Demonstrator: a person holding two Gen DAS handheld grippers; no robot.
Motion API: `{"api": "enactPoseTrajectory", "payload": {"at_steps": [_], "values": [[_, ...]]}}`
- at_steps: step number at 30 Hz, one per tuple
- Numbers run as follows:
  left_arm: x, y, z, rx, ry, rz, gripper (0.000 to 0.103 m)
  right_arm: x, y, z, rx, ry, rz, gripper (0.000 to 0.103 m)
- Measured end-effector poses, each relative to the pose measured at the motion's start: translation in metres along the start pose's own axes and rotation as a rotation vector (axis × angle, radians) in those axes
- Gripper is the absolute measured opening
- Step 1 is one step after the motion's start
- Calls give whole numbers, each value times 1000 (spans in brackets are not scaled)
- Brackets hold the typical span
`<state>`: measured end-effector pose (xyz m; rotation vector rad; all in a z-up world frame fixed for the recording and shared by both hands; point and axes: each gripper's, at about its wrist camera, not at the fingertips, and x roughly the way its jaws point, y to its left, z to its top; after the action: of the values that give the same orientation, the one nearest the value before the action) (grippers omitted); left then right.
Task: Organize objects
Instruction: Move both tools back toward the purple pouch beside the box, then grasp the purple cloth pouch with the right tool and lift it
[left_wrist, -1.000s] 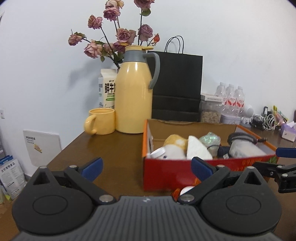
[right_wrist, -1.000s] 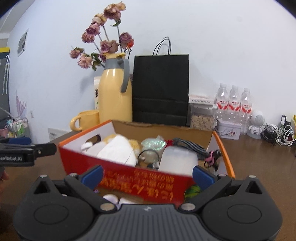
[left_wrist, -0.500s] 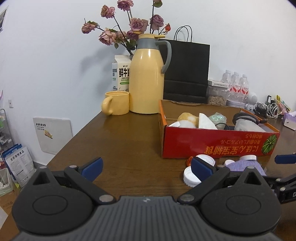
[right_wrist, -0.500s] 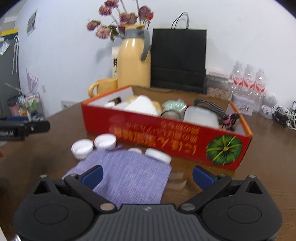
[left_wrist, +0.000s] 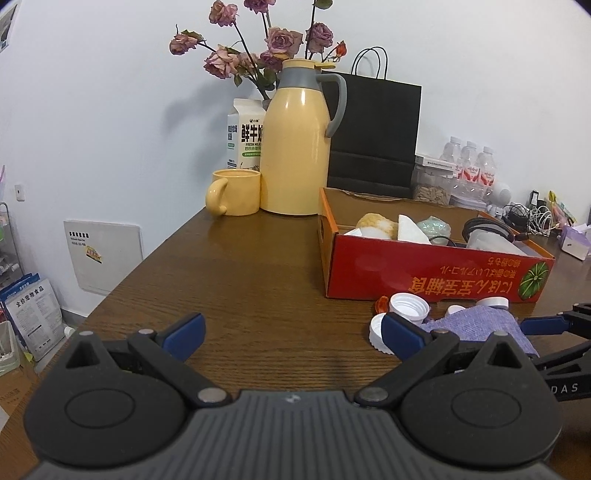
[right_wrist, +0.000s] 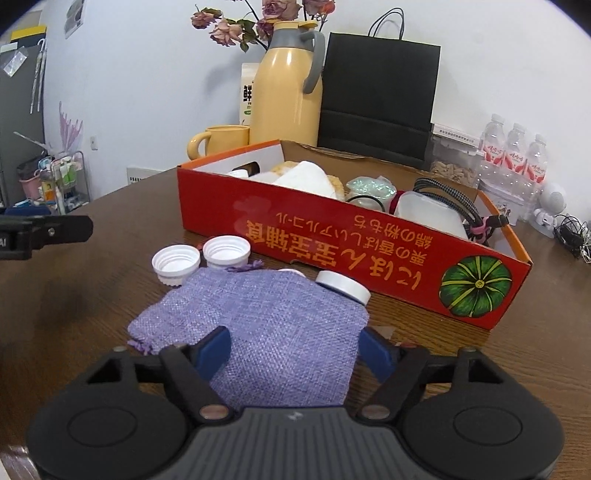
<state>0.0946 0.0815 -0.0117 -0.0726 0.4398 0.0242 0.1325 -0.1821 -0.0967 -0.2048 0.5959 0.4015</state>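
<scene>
A purple woven pouch (right_wrist: 266, 325) lies flat on the brown table in front of a red cardboard box (right_wrist: 369, 254) full of mixed items. Several white bottle caps (right_wrist: 175, 264) lie at the pouch's far edge. My right gripper (right_wrist: 295, 350) is open, its blue fingers on either side of the pouch's near end. In the left wrist view my left gripper (left_wrist: 291, 332) is open and empty over bare table, left of the pouch (left_wrist: 476, 326), the caps (left_wrist: 408, 306) and the box (left_wrist: 436, 277).
A yellow thermos (left_wrist: 295, 147), yellow mug (left_wrist: 234, 192), milk carton (left_wrist: 245, 133), dried roses and a black paper bag (left_wrist: 373, 133) stand behind the box. Water bottles (right_wrist: 513, 151) and cables are at the far right. The table's left edge (left_wrist: 140, 266) drops to the floor.
Both grippers have pulled back and lowered from the box. The pouch and caps have come into view, and my right gripper's fingers now straddle the pouch.
</scene>
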Motion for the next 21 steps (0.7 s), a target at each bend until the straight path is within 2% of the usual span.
{"api": "enactPoseTrajectory", "payload": {"at_steps": [2,4,6,7,10,14,17,18,20,21], "values": [[0,-1,0,3,0,-1,103,-1,1,0,-5,-5,-4,67],[0,-1,-1,2,0,-3,103,-2,2,-1,-14,-7,-8,48],[0,-1,-1,2,1,-2,103,-4,3,-1,-21,-14,-12,40],[0,0,-1,2,1,-3,103,-5,3,-1,-21,-18,-12,31],[1,-1,-1,4,3,-1,103,-9,3,-3,-16,-33,-1,13],[1,-3,-1,6,6,-3,103,-13,4,-5,-23,-34,22,2],[0,-5,-1,10,5,-7,103,-17,3,-6,-15,-55,23,3],[0,-6,-2,11,4,-8,103,-18,2,-6,-6,-61,20,6],[-1,-7,-2,13,3,-10,103,-20,-3,-6,32,-73,10,29],[-2,-7,-1,13,2,-10,103,-19,-6,-6,50,-69,8,62]]}}
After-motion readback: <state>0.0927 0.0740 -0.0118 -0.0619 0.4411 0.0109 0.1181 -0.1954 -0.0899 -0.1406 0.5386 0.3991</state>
